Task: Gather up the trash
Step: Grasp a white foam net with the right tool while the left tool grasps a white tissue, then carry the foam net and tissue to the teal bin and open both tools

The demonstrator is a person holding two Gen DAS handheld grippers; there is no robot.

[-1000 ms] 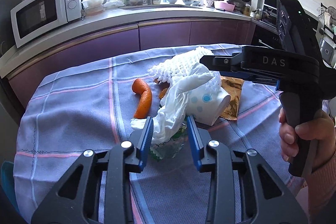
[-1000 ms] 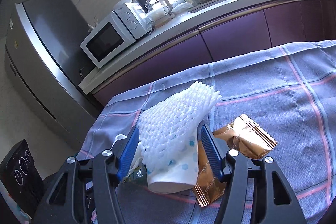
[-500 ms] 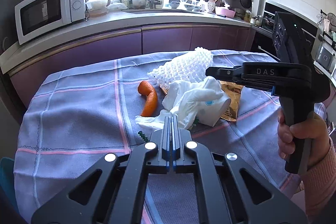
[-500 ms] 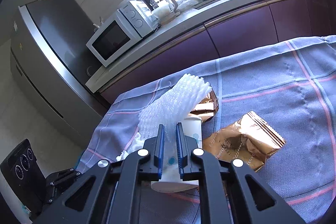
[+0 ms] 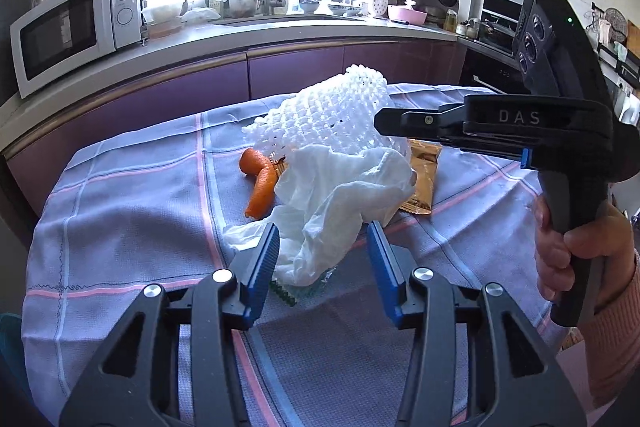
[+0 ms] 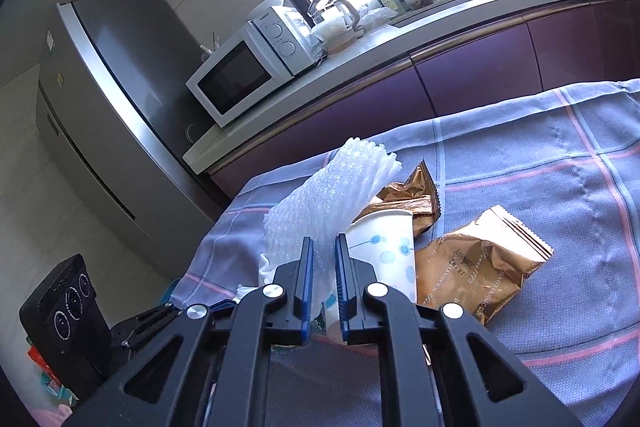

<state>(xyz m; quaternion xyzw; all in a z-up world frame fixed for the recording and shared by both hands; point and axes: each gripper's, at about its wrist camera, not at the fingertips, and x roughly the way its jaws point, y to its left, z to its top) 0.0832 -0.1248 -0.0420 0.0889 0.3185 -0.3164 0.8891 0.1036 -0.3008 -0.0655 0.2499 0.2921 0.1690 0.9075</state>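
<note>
Trash lies piled on the checked blue tablecloth (image 5: 132, 227). My left gripper (image 5: 322, 251) is open, its fingers either side of a crumpled white tissue (image 5: 340, 199). My right gripper (image 6: 320, 267) is shut on a white foam fruit net (image 6: 332, 199) and holds it raised over the pile; the net also shows in the left wrist view (image 5: 332, 115). A dotted paper cup (image 6: 386, 251) lies on its side beside two gold snack wrappers (image 6: 480, 267). An orange peel (image 5: 262, 183) lies left of the tissue. A green-edged wrapper (image 5: 296, 291) peeks from under the tissue.
A purple kitchen counter (image 5: 280, 39) with a microwave (image 5: 76, 31) runs behind the table. A fridge (image 6: 108, 107) stands at the left in the right wrist view, with a black appliance (image 6: 64, 311) on the floor below.
My left gripper shut half a second ago and has opened again around the tissue. My right gripper closed on the foam net and has lifted it.
</note>
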